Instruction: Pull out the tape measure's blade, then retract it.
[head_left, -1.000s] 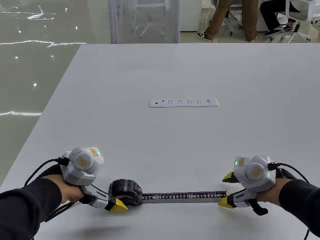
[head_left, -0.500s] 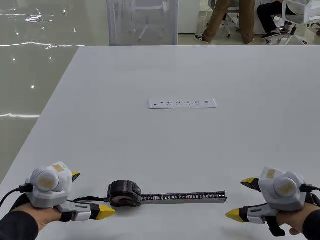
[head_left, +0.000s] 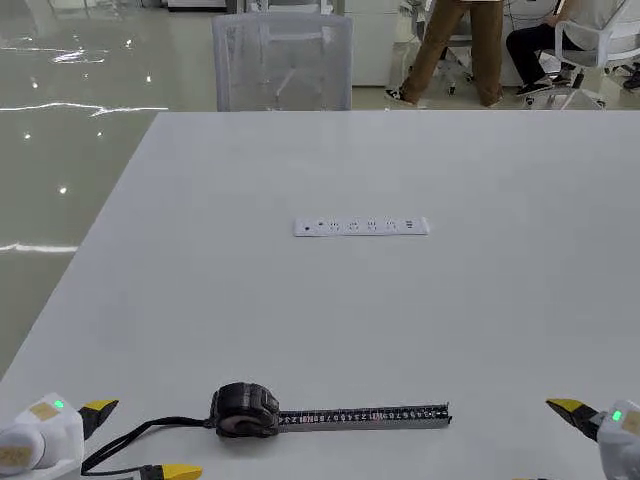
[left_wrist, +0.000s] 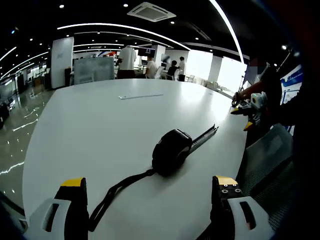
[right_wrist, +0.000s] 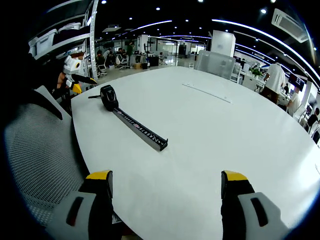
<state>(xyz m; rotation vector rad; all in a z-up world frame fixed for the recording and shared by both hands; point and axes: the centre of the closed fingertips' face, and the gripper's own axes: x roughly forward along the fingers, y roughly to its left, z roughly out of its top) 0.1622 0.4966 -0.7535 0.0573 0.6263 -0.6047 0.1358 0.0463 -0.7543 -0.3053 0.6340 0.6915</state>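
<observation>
The tape measure (head_left: 246, 410) lies on the white surface (head_left: 400, 300) near its front edge. Its dark case rests on its side and its blade (head_left: 365, 416) is run out flat to the right. The blade's markings are too small to read, and its end hook is hard to make out. A black strap (head_left: 150, 430) trails from the case toward the left gripper (head_left: 140, 437), whose jaws stand wide apart around nothing. In the left gripper view the strap's far end drops out of sight beside one jaw, and whether it touches cannot be told. The head view's bottom edge cuts off much of both grippers, and the right gripper (right_wrist: 167, 176) is cropped past one yellow tip at the lower right corner. Its own view has the jaws spread wide and empty, well apart from the blade's end. A power strip (head_left: 361, 226) lies farther back. A chair (head_left: 282, 62) stands at the far edge, its lower part hidden by the surface.
</observation>
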